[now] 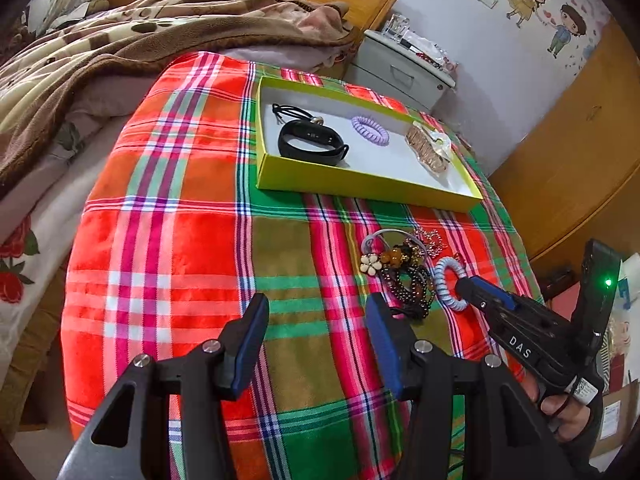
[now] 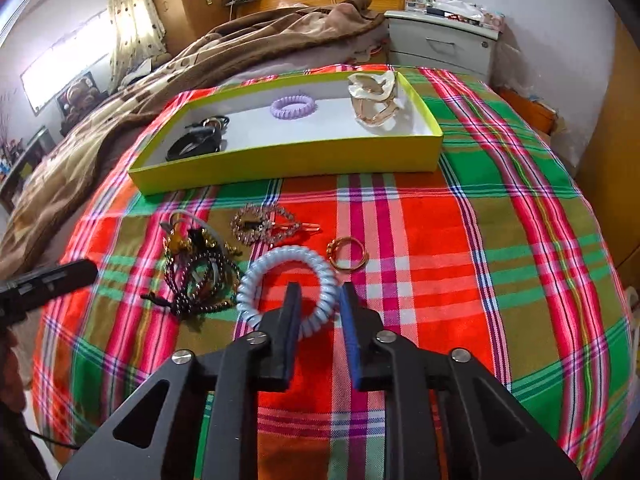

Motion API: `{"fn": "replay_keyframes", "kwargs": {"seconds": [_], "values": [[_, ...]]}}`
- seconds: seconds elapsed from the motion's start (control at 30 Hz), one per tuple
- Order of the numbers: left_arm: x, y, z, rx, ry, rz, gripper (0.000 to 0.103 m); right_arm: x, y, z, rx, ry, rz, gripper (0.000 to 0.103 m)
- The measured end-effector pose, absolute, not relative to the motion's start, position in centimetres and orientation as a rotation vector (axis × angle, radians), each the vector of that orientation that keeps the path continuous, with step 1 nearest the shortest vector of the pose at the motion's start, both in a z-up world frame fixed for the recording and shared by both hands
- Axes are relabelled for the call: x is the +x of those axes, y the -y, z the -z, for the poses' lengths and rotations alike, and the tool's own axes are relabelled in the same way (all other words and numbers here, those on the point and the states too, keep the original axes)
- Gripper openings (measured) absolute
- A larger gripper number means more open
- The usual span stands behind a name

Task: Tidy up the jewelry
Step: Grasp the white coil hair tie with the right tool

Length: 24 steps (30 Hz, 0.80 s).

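Your left gripper (image 1: 316,344) hangs open over the plaid blanket (image 1: 160,240). Near its front edge, your right gripper (image 2: 320,308) pinches the pale blue spiral hair tie (image 2: 286,284); its springy rim may slip free.

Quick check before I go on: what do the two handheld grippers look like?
Both are black, angular frames with silver pivot bolts and blue pads lining the fingers. The right gripper carries white "DAS" lettering, a green indicator light and a white label tag. The left gripper shows no markings.

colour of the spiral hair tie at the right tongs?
Pale blue spiral coil hair tie, shown best in the right wrist view, lying on the plaid cloth.
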State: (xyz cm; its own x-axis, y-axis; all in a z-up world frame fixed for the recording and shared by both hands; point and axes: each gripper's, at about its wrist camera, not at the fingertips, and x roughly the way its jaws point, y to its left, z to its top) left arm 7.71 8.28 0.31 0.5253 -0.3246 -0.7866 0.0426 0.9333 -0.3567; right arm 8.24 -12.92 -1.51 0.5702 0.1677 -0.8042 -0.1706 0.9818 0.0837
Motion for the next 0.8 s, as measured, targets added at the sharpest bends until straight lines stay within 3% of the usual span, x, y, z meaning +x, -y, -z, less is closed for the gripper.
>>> {"fn": "replay_keyframes", "kwargs": {"seconds": [0.1, 0.8], "values": [[7.7, -8.4, -0.3, -0.316, -0.997, 0.21, 0.052, 8.0, 12.9, 1.6, -0.025, -0.935, -0.192, 0.01], [8.9, -0.2, -0.3, -0.17, -1.033, 0.279, 0.052, 6.2, 18.2, -0.2, 0.086, -0.846, -0.186, 0.01]]}}
